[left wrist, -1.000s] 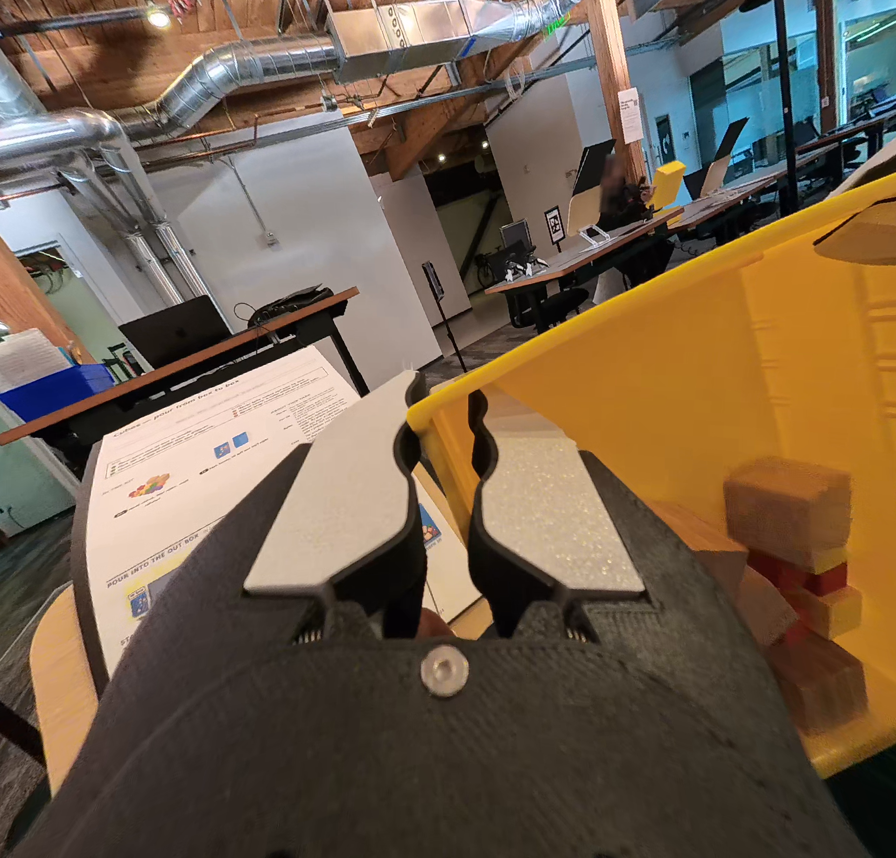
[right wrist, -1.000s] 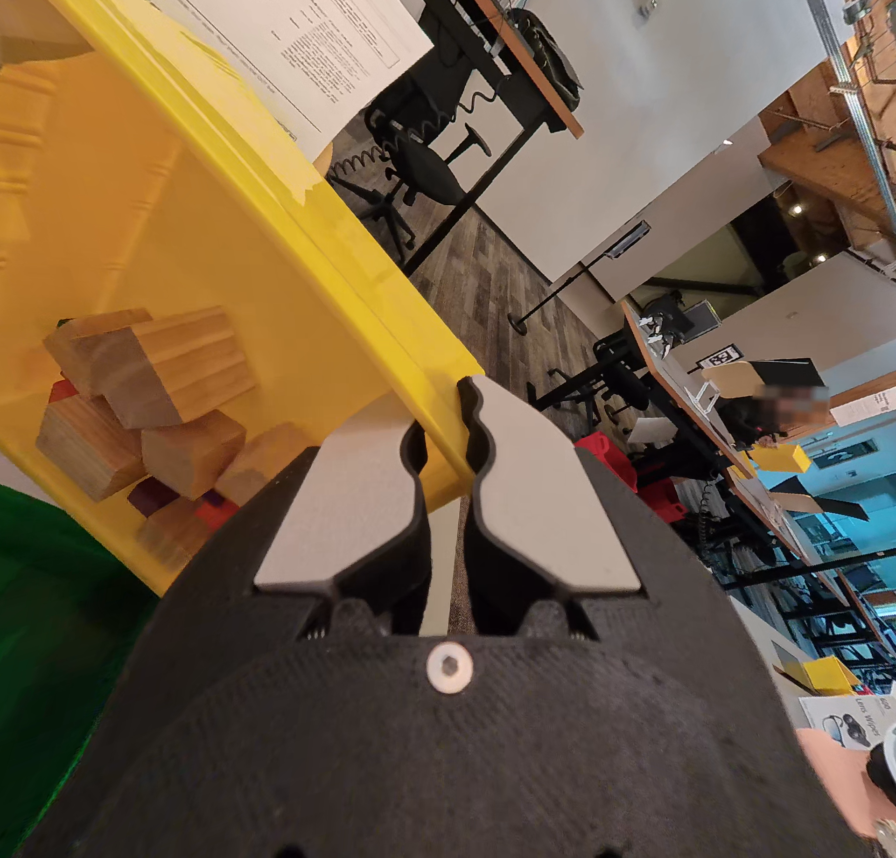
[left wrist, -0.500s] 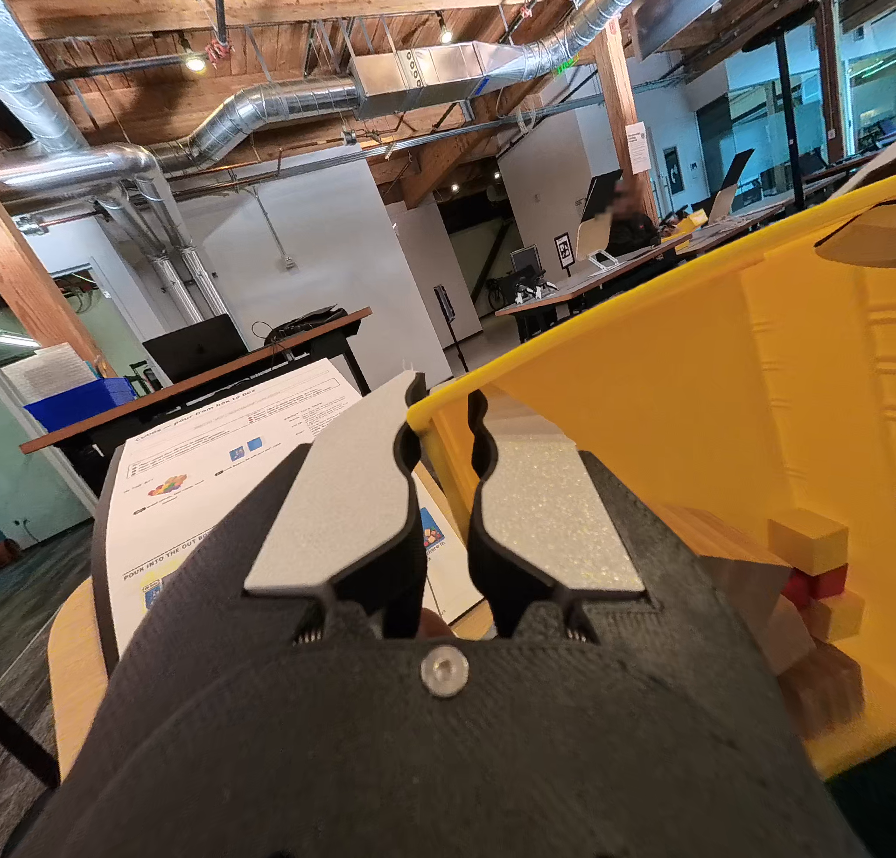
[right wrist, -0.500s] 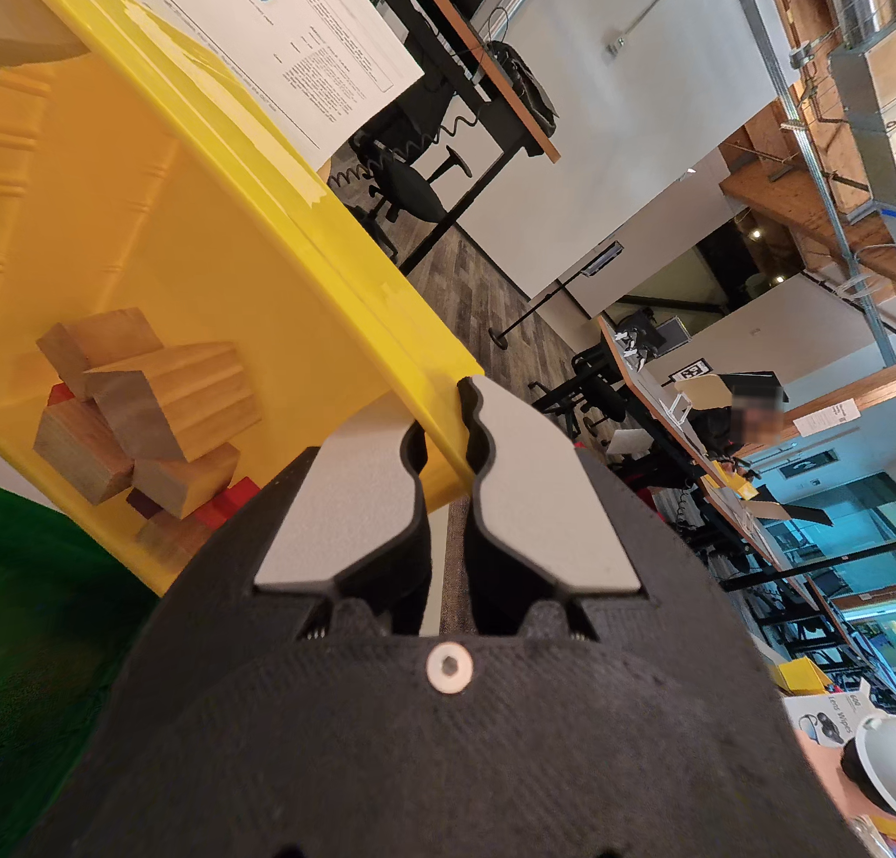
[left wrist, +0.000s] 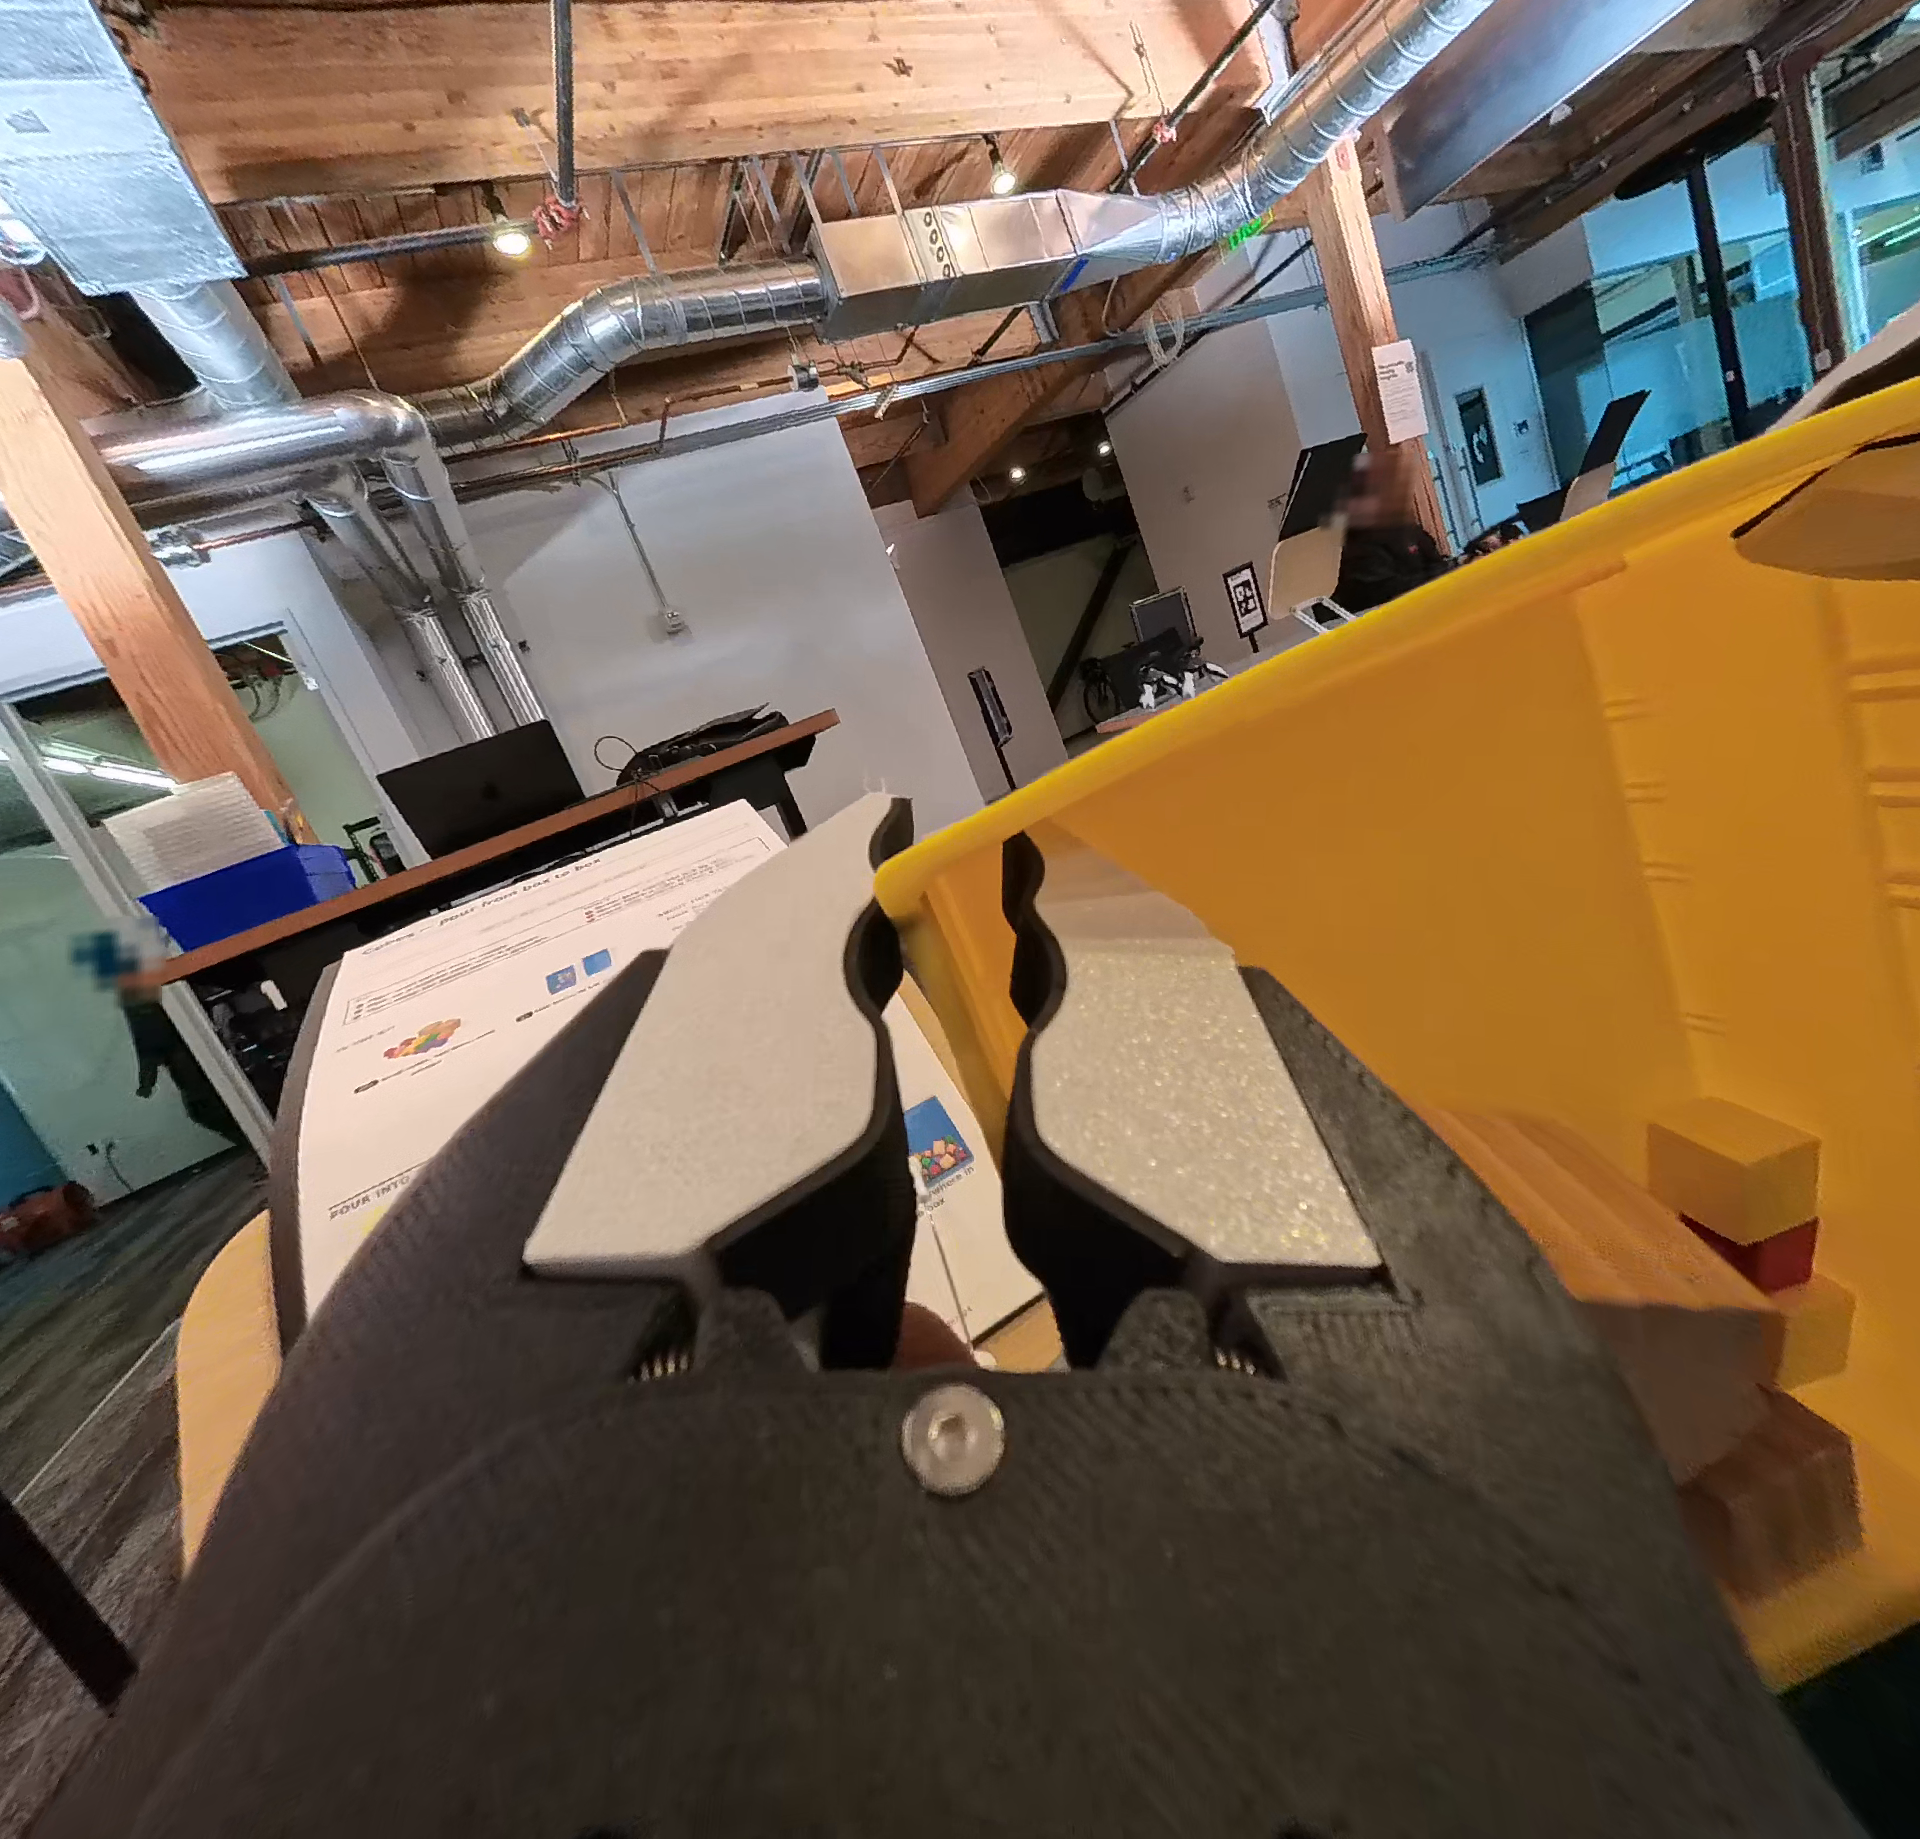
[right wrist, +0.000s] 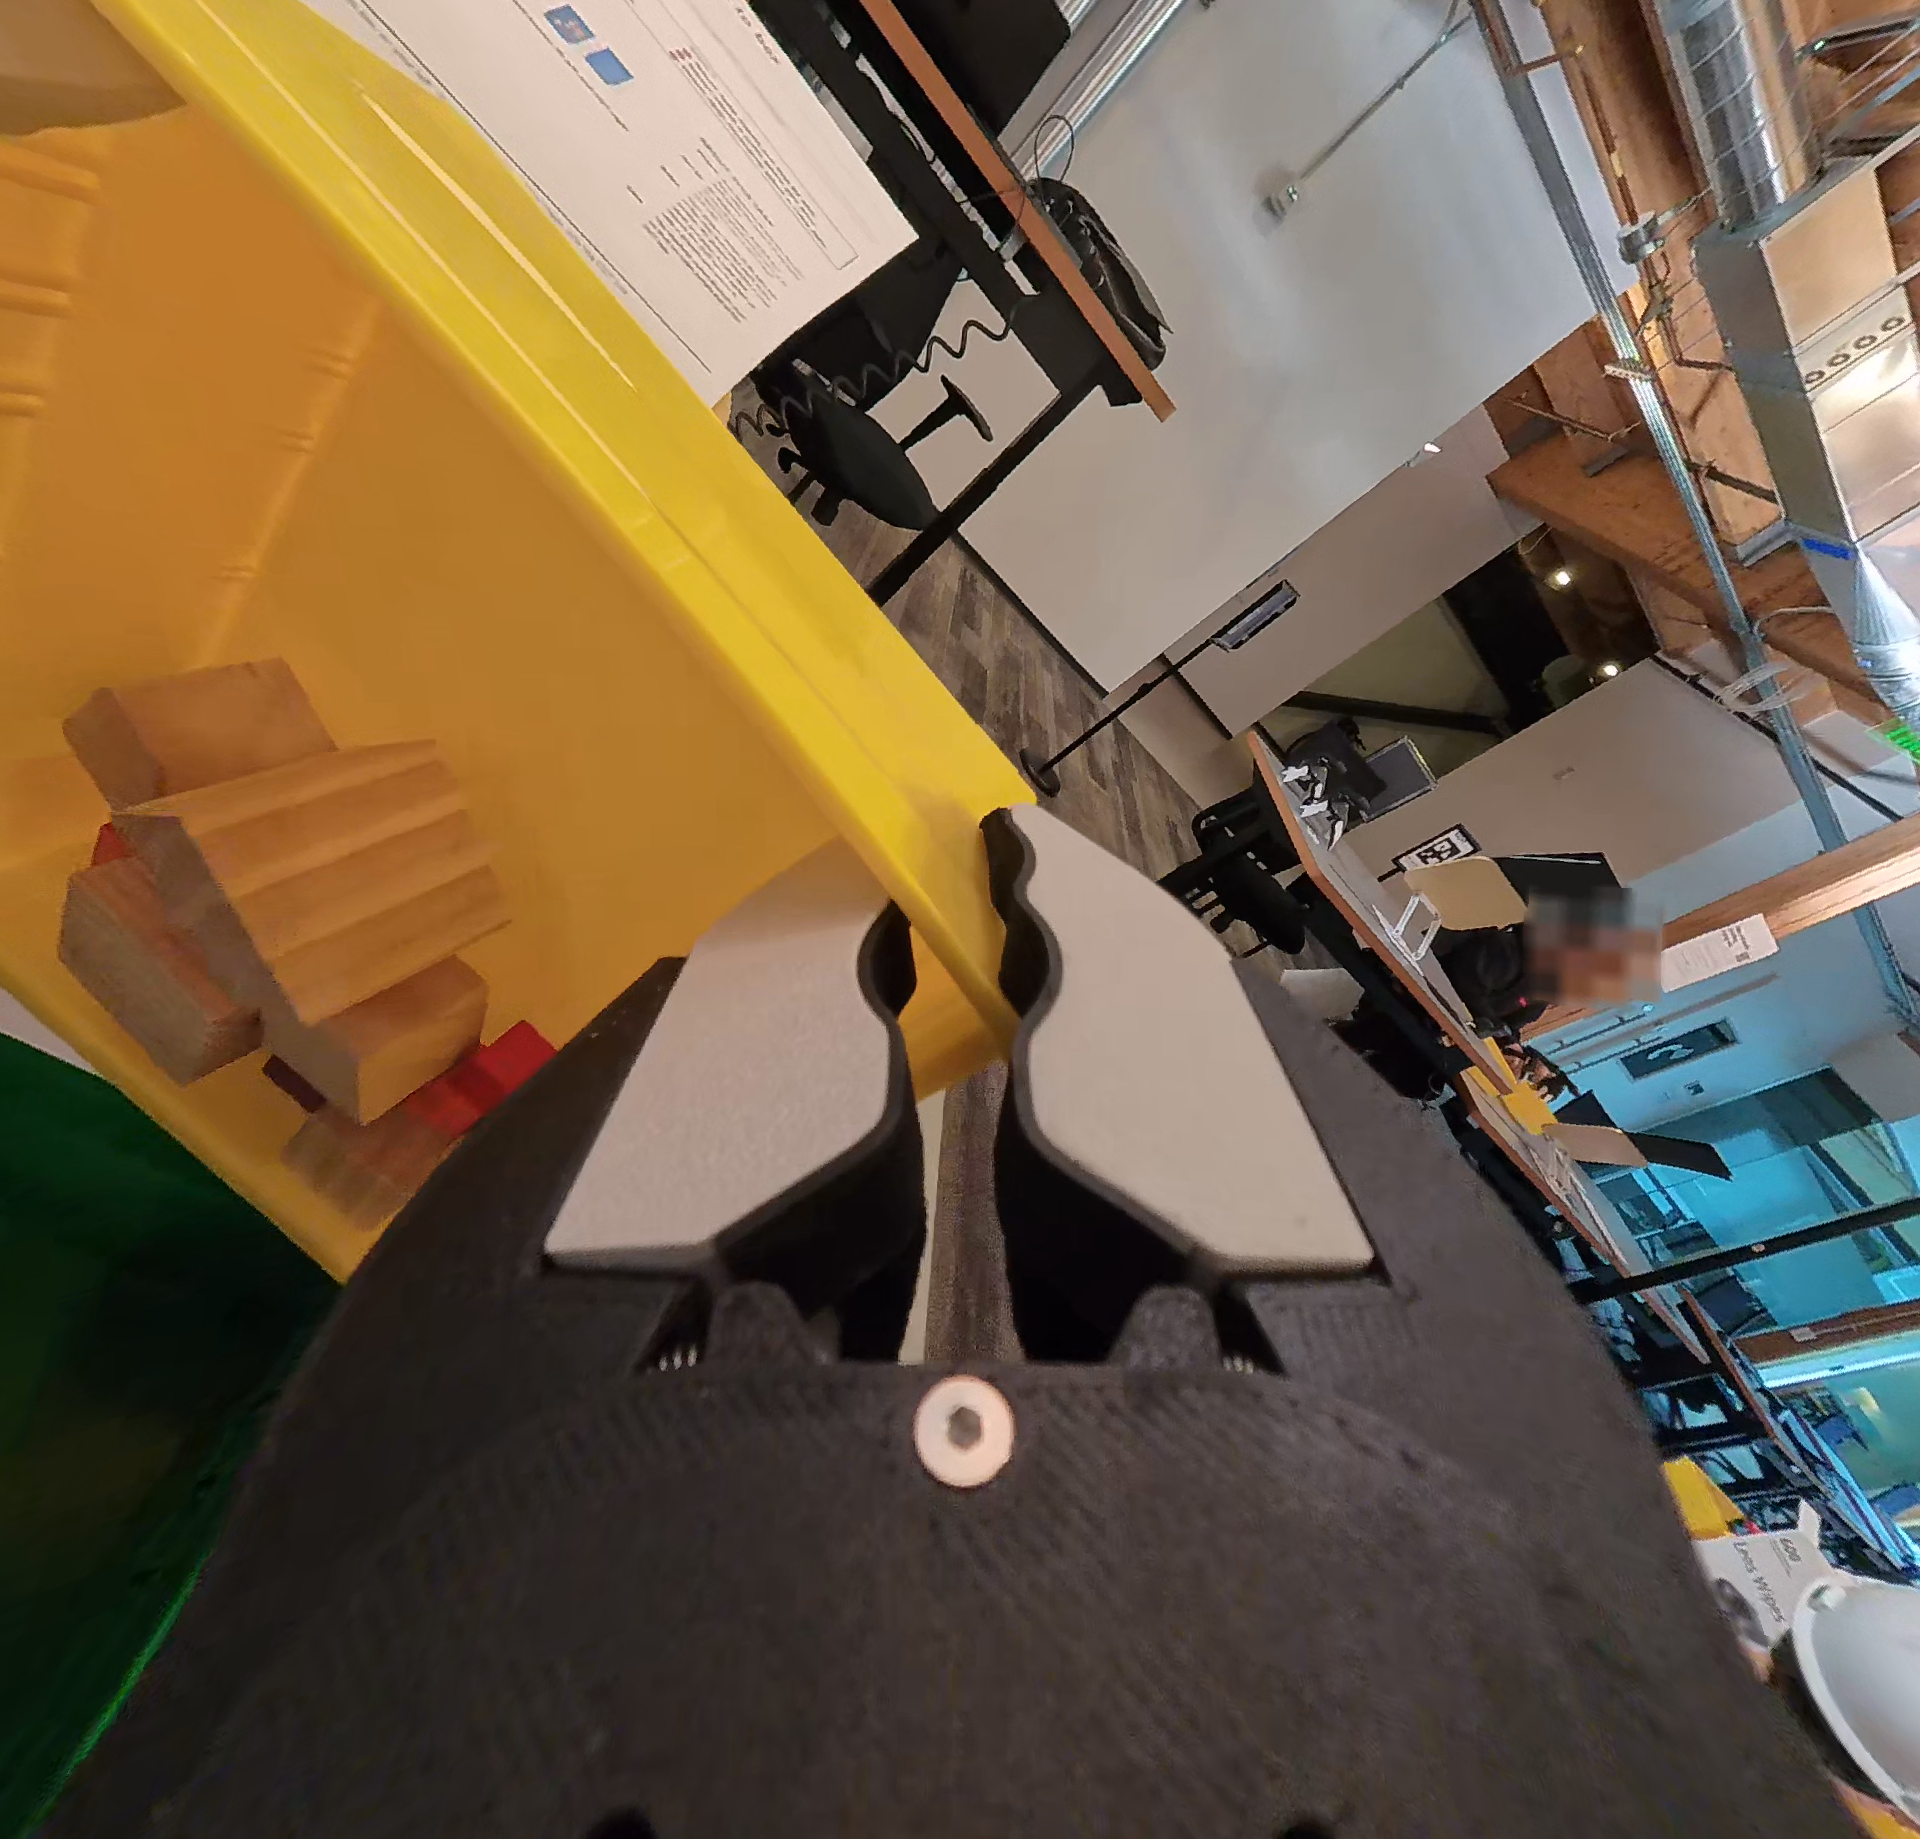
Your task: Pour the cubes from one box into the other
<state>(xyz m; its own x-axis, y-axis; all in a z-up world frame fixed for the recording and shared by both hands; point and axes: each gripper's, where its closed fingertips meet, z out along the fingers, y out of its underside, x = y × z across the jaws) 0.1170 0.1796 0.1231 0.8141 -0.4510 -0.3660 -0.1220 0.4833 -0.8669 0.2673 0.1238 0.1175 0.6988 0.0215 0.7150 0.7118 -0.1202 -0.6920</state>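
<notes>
A large printed instruction sheet (left wrist: pixel 520 968) lies on the wooden bench (left wrist: pixel 223 1342), just beyond the raised yellow box (left wrist: pixel 1455 906), with a dark monitor (left wrist: pixel 483 787) on a desk behind it and silver ductwork (left wrist: pixel 665 319) running under the timber ceiling. In the right wrist view a black office chair (right wrist: pixel 862 459) stands on the plank floor past the far edge of the sheet, and a green surface (right wrist: pixel 104 1301) fills the lower left corner beneath the box.

The yellow box is held off the bench and tipped, its open side turned toward both cameras. The left gripper (left wrist: pixel 948 885) has its jaws clamped on one corner of the rim, one finger outside and one inside the wall. The right gripper (right wrist: pixel 951 885) pinches the opposite corner of the rim in the same way, and its view is rolled steeply, so the room appears slanted.

The cubes (right wrist: pixel 281 916) are heaped in the low end of the box: plain wooden blocks piled against the wall, with a red cube (left wrist: pixel 1756 1254) and a yellow cube (left wrist: pixel 1730 1171) among them in the left wrist view. Whether the green surface is the second box cannot be told.
</notes>
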